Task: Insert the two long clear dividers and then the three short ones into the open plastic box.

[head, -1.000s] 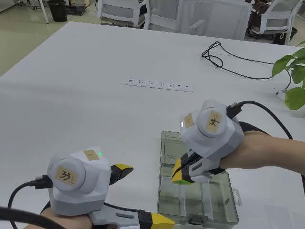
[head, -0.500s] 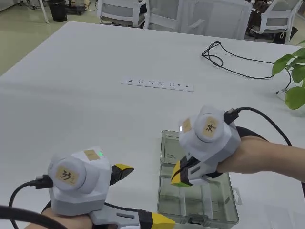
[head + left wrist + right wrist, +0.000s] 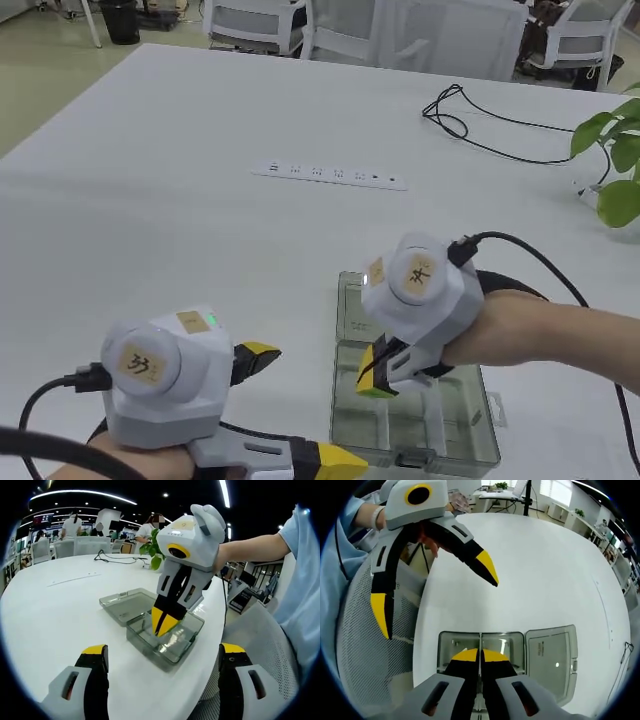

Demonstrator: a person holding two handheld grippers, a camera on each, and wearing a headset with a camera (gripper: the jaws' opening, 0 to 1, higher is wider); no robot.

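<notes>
Moved: over the last second the right gripper (image 3: 372, 383) has come down and drifted a little left; the left gripper (image 3: 300, 408) and the box (image 3: 485, 445) lie as they did.
Box: open on the white table (image 3: 200, 150), just right of centre before us; lid (image 3: 352, 300) laid flat on the far side, tray nearest us.
Right gripper: jaws pressed together, tips dipped into the left part of the tray. In the right gripper view a thin clear edge runs straight on from the tips across the tray; we cannot tell whether it is a divider pinched between them or one already seated.
Left gripper: jaws spread wide, nothing between them, hanging just left of the box and clear of it.
Dividers: we make out clear strips standing in the tray, running from the near wall towards the lid; their number is not plain.
Governing relation: the tray lies directly under the right tips, and that clear edge is in line with the jaws. We judge the right hand the nearer, needing only a straight press down.
</notes>
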